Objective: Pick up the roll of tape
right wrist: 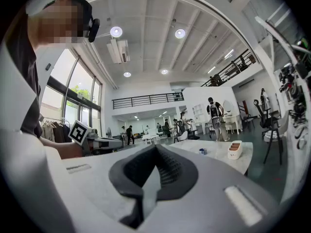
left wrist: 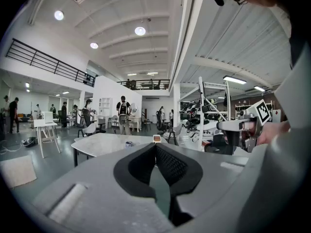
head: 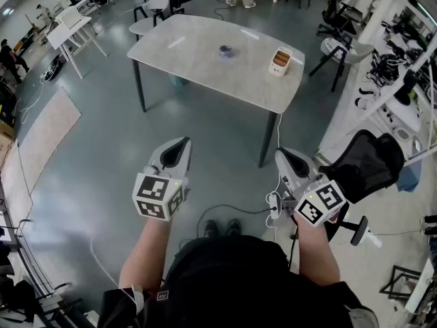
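The roll of tape (head: 224,51) is small and bluish and lies near the middle of a pale grey table (head: 198,60) some way ahead of me. It shows as a tiny ring in the left gripper view (left wrist: 129,143) and in the right gripper view (right wrist: 202,151). Both grippers are held over the floor, well short of the table. My left gripper (head: 181,142) has its jaws together and empty, tips meeting (left wrist: 155,145). My right gripper (head: 282,154) is likewise shut on nothing (right wrist: 156,147). Each roughly faces the table.
A white holder with brown contents (head: 280,61) stands near the table's right edge. A black office chair (head: 372,162) is close at my right, and a cable (head: 225,210) runs on the floor by my feet. More chairs, white desks (head: 72,29) and people are beyond.
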A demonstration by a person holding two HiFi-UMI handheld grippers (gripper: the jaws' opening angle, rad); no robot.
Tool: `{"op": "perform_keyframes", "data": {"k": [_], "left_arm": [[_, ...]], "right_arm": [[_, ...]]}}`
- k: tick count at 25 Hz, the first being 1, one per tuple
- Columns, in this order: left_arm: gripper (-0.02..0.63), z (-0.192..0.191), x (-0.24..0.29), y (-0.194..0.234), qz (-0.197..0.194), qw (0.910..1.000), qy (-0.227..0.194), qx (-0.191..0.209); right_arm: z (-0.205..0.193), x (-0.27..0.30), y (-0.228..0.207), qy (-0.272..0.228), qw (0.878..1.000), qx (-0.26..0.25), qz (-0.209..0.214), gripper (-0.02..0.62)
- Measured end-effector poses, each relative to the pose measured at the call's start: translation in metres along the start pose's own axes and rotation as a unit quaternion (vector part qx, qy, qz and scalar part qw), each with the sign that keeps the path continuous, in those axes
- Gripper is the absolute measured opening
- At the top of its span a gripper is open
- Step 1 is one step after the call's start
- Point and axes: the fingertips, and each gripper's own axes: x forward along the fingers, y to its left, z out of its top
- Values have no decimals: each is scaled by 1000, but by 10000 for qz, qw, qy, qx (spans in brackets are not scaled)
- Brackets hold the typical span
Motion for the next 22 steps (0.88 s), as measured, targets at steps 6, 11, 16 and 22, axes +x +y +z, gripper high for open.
{"op": "perform_keyframes", "data": {"k": [6,11,16,22], "left_arm": [[11,2,-7,8,28,10000,-12,6],[11,3,-7,6,54,10000,-28,19],[11,4,-5,4,80,10000,16,33],[11,7,7,-15,107,9999,63,73]], "right_arm": [[7,4,2,-23,10000,-74,-25,2],[11,2,0,-43,9999,-150,-3,2],[16,3,-2,-92,9998,-31,155,3],[16,-11,-19,-210,9995,124,194,21]]}}
